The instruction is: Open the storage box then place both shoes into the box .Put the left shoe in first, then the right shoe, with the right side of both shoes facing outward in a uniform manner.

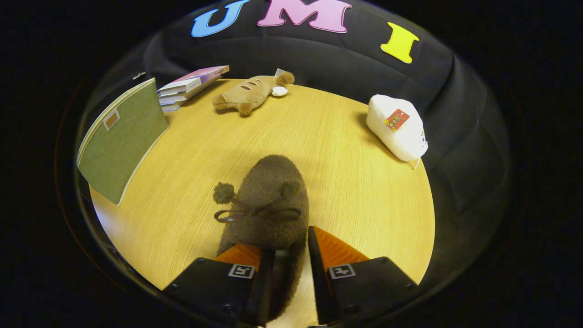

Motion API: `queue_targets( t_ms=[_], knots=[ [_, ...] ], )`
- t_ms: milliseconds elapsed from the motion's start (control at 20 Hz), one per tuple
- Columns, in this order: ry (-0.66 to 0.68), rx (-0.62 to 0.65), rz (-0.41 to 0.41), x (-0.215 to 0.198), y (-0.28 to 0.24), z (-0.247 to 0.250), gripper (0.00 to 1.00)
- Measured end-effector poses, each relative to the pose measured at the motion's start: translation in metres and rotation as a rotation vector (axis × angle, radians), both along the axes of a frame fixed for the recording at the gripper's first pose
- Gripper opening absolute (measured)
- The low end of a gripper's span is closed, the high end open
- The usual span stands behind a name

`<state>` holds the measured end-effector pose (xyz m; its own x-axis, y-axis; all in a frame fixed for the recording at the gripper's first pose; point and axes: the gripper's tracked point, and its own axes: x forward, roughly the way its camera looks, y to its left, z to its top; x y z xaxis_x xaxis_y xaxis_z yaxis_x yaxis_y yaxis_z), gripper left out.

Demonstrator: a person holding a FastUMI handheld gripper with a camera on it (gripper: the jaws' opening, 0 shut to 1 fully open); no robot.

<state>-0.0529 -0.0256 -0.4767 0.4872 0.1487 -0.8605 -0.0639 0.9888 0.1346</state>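
We see the gripper (290, 255) clenched on the heel end of a fuzzy brown shoe (271, 200), both fingers (334, 248) pressing its sides, the shoe's toe pointing away from us across the round wooden table (355, 191). A thin brown bow (257, 213) with a pompom (223, 192) lies across the top of the shoe, just ahead of the fingertips. Beyond and to the left of the shoe stands the green fabric storage box (120, 143), near the table's rim. Past it we make out a stack of books (189, 87), and beside them a tan plush toy (250, 93) lying on its side. Well apart, beyond the fingers to the right, rests a white plush (398, 130) bearing a small red tag.
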Motion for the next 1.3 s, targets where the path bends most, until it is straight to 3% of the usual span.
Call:
queue_targets(
  t_ms=[50,200,400,700,1050,1300],
  knots=[
    [-0.003,-0.027,-0.011,0.003,-0.003,-0.003,0.29],
    [0.006,-0.019,-0.084,0.004,-0.005,0.000,0.07],
    [-0.021,0.020,-0.171,0.004,-0.008,0.033,0.07],
    [-0.114,0.060,-0.201,0.021,0.014,0.127,0.07],
    [-0.176,0.211,-0.149,0.070,0.107,0.242,0.07],
    [-0.177,0.307,-0.116,0.109,0.188,0.297,0.07]
  ],
)
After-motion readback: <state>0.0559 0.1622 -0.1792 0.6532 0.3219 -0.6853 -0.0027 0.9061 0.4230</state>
